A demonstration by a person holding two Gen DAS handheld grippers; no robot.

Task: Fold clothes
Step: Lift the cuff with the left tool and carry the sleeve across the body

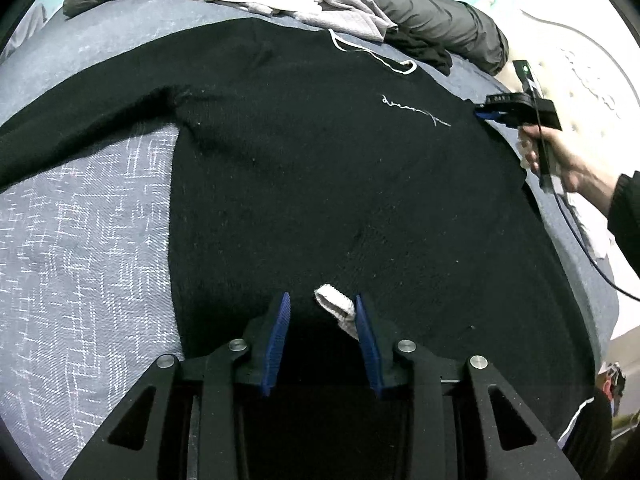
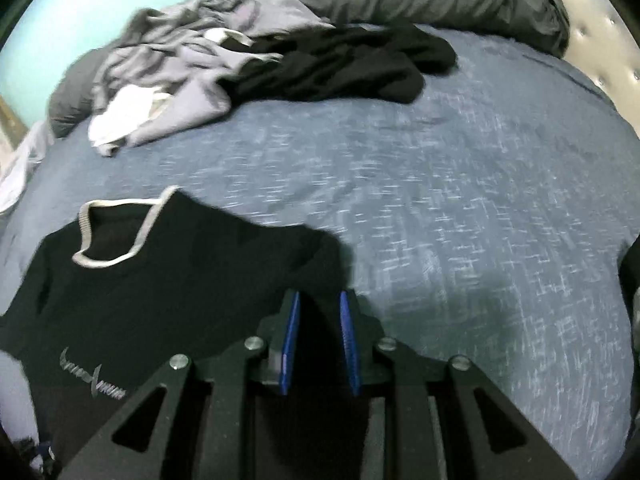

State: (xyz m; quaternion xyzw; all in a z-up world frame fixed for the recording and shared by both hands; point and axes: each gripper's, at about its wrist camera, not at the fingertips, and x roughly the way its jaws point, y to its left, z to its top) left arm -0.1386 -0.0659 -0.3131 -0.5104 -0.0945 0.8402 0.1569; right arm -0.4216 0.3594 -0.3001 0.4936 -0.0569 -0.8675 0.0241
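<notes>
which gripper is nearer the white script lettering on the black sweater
Right. The right gripper sits at the sweater's edge, just beside the white script lettering. The left gripper is at the opposite end of the sweater, by a white ribbed cuff, most of the garment away.

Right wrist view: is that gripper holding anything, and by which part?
The right gripper pinches the black knit sweater at its edge beside the shoulder.

Blue bedspread point(image 2: 460, 184), tufted headboard point(image 2: 600, 32)
</notes>
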